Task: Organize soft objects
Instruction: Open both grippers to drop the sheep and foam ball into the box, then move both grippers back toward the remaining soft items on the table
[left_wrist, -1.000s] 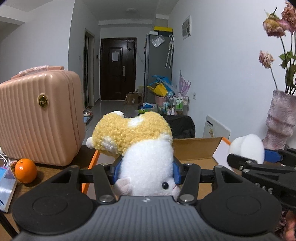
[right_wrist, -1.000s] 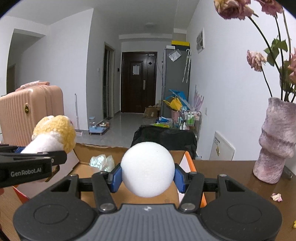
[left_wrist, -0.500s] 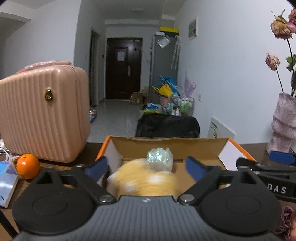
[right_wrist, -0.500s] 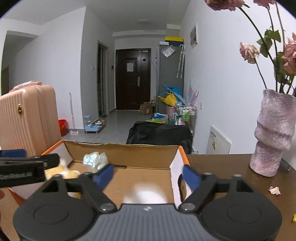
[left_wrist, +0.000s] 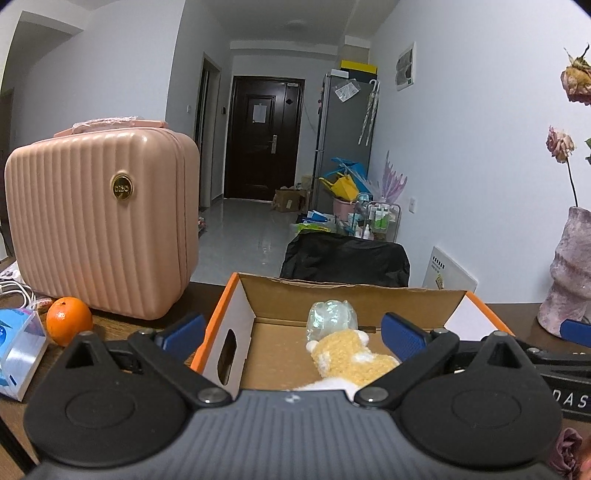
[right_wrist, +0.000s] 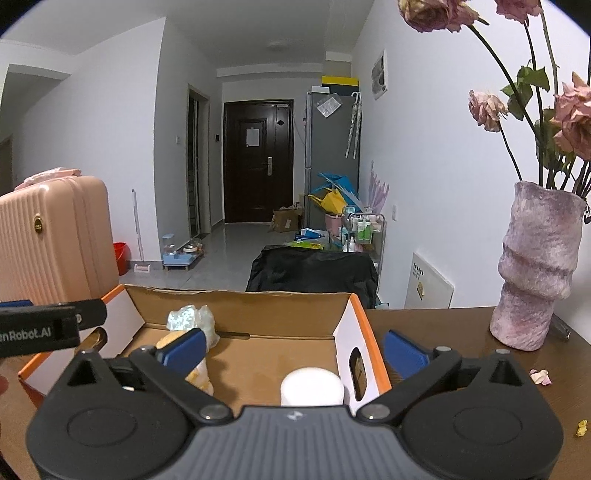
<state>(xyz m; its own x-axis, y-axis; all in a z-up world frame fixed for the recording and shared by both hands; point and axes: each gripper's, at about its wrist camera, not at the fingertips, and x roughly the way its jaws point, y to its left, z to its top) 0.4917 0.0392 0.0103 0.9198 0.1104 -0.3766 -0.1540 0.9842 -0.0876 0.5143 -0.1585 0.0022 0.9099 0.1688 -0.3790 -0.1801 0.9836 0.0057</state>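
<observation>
An open cardboard box with orange edges (left_wrist: 240, 325) (right_wrist: 343, 332) stands on the brown table. A yellow and white plush toy (left_wrist: 351, 360) lies inside it; it also shows in the right wrist view (right_wrist: 201, 373). A clear crumpled soft piece (left_wrist: 330, 319) (right_wrist: 190, 319) lies at the box's back wall. A white foam ball (right_wrist: 312, 386) rests in the box's right part. My left gripper (left_wrist: 293, 334) is open and empty above the box, over the plush. My right gripper (right_wrist: 293, 349) is open and empty above the ball.
A pink ribbed suitcase (left_wrist: 99, 225) stands left of the box, with an orange (left_wrist: 69, 325) and a tissue pack (left_wrist: 18, 350) in front of it. A pink-grey vase with dried roses (right_wrist: 539, 266) stands on the table to the right. Petals (right_wrist: 540, 376) lie near it.
Both grippers opened. The plush toy dropped from the left one and the white ball from the right one into the box, where they now lie.
</observation>
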